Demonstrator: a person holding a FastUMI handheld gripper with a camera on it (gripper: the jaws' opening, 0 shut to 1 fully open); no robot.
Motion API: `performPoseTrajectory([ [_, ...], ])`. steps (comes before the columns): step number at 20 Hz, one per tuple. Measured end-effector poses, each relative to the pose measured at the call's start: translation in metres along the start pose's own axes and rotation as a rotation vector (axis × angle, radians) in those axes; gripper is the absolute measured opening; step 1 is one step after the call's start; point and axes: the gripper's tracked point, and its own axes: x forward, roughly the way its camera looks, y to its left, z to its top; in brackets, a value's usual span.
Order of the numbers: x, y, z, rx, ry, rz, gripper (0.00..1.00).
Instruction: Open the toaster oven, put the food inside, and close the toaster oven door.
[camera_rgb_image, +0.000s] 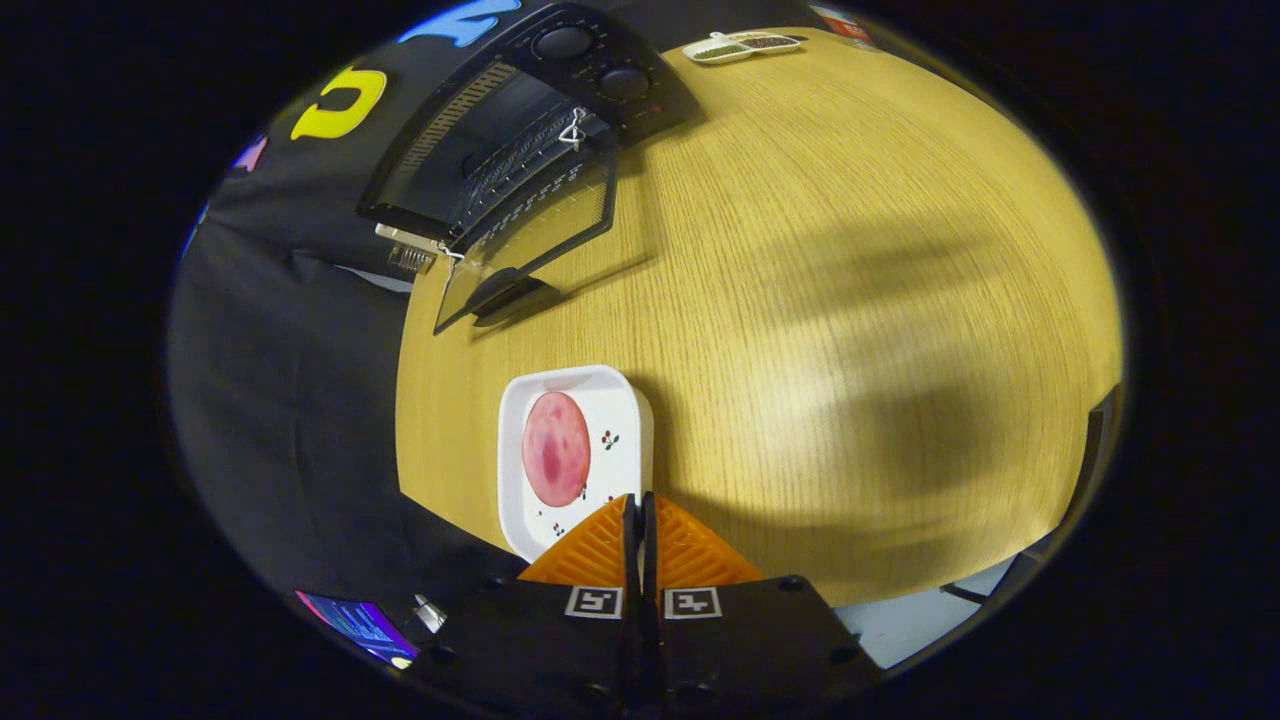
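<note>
Wooden table, small white divided dish of dark and greenish contents at its far edge.

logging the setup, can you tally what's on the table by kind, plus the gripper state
toaster oven, door open: 1
white plate: 1
pink round food, on the plate: 1
small divided dish, far edge of the table: 1
total: 4
hand-held gripper: fingers shut, empty, just short of the plate

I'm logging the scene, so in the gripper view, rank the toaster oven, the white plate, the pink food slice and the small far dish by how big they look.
1. toaster oven, door open
2. white plate
3. pink food slice
4. small far dish, though distance shrinks it

The gripper is shut, at the plate's near edge.
</note>
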Motion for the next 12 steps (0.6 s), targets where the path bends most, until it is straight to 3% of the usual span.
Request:
performPoseTrajectory([
  [12, 0.002, 0.088, 0.001, 0.168, -0.229, 0.17, 0.01],
])
